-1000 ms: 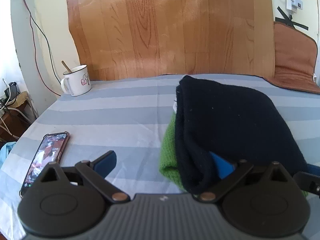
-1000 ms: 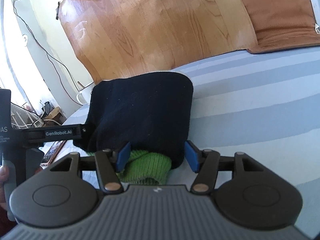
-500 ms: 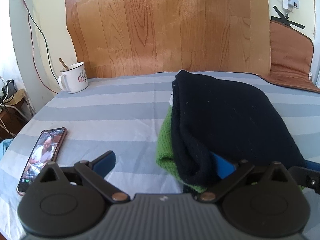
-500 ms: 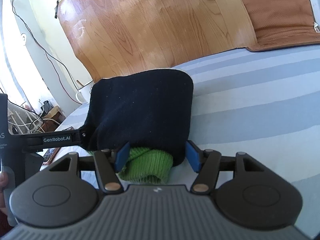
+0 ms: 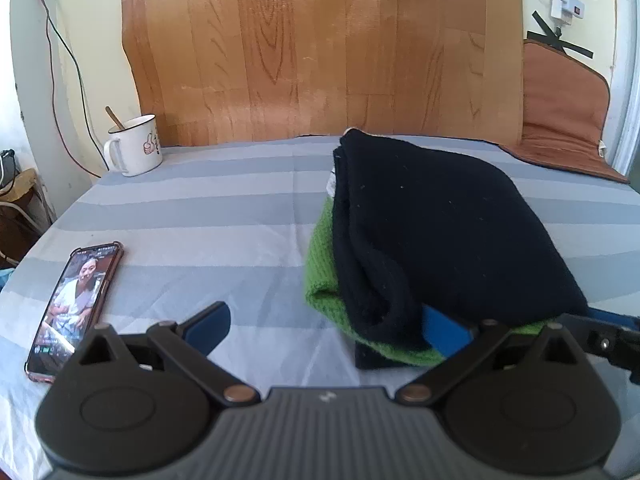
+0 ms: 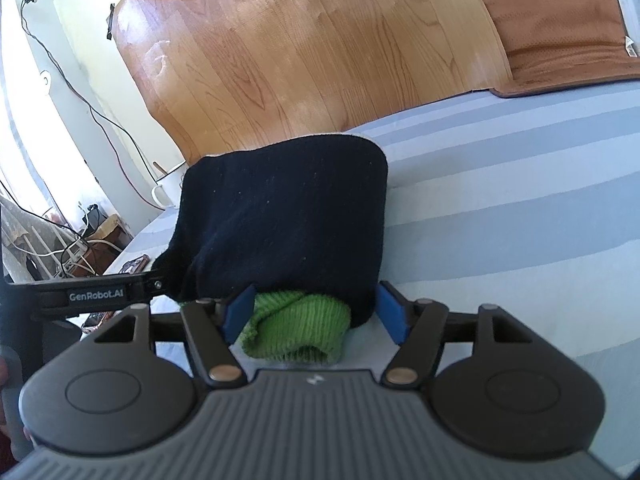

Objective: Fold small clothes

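Observation:
A folded black knit garment (image 5: pixel 432 232) lies on top of a green knit one (image 5: pixel 324 264) on the striped bedsheet (image 5: pixel 224 216). My left gripper (image 5: pixel 326 332) is open wide at the pile's near left corner. Its right pad rests against the black fold and its left pad is over bare sheet. In the right wrist view the same black garment (image 6: pixel 288 216) covers the green one (image 6: pixel 304 320). My right gripper (image 6: pixel 316 314) straddles that end, its jaws opening, with the cloth between the pads and a gap at the right pad.
A phone (image 5: pixel 76 304) with a lit screen lies on the sheet at the left. A white mug (image 5: pixel 136 148) with a spoon stands at the far left corner. A wood-pattern panel (image 5: pixel 320 48) and a brown mat (image 5: pixel 560 112) lean against the wall. Cables hang beyond the bed's left edge.
The right gripper's pads have spread a little wider around the pile's end. The left wrist view has tilted up slightly. The pile has stayed put.

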